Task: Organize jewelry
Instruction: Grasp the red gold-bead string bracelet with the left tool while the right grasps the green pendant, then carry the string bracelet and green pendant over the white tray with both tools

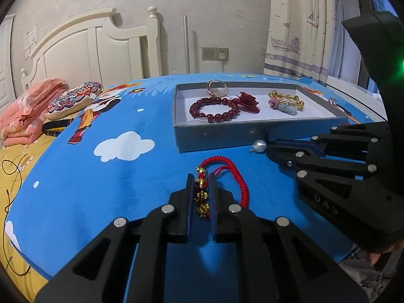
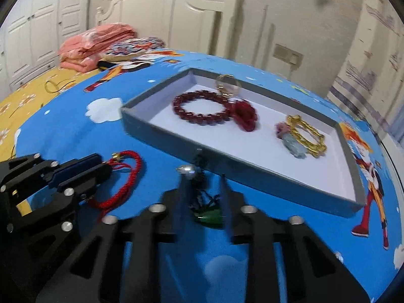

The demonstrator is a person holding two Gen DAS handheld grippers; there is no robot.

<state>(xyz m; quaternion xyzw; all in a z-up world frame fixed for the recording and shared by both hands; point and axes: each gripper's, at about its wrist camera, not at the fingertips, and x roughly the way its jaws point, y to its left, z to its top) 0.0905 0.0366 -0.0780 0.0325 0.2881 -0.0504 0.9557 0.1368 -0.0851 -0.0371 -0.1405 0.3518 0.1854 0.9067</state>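
Note:
My left gripper (image 1: 201, 179) is shut on a red braided cord bracelet (image 1: 243, 184) with gold beads, which lies on the blue bedcover. From the right wrist view, the left gripper (image 2: 106, 164) pinches the same bracelet (image 2: 131, 171). My right gripper (image 2: 202, 178) is blurred around a black cord with a silver pearl bead (image 2: 187, 170) and a green pendant (image 2: 209, 218). In the left wrist view the right gripper (image 1: 268, 147) looks shut, with the pearl bead (image 1: 260, 147) sticking out. Behind it, a grey tray (image 1: 227, 136) holds a dark red bead bracelet (image 1: 214, 119), a red flower clip (image 1: 248, 102) and a gold bangle (image 1: 298, 104).
The tray (image 2: 176, 139) also holds a gold ring with a pearl (image 1: 217, 90). A folded pink blanket (image 1: 27, 116) and a patterned cushion (image 1: 73, 101) lie at the far left by the white headboard (image 1: 88, 48). A thin black cord (image 1: 10, 166) trails over the yellow sheet.

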